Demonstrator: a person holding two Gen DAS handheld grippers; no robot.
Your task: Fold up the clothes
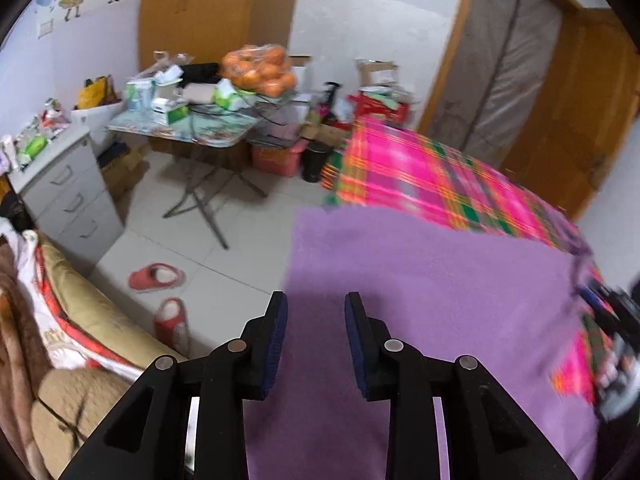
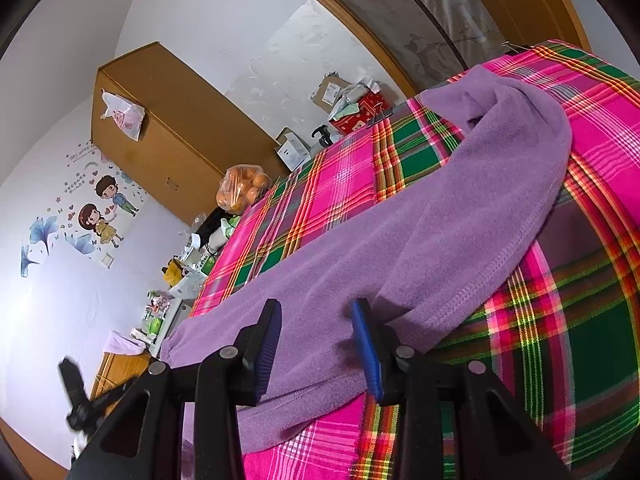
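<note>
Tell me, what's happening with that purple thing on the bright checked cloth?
A person is folding a purple fleece garment on a pink-and-green plaid cloth, using a two-finger tool in each hand. The right gripper has its fingers either side of the garment's near edge. The left gripper hangs open above the fabric, not clamping it.

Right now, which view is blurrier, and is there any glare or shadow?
Left wrist view: motion blur smears the plaid cloth and the right gripper at the frame's edge; the left gripper shades the purple garment. Right wrist view: sharper, stitching readable, bright glare on the wall.
</note>
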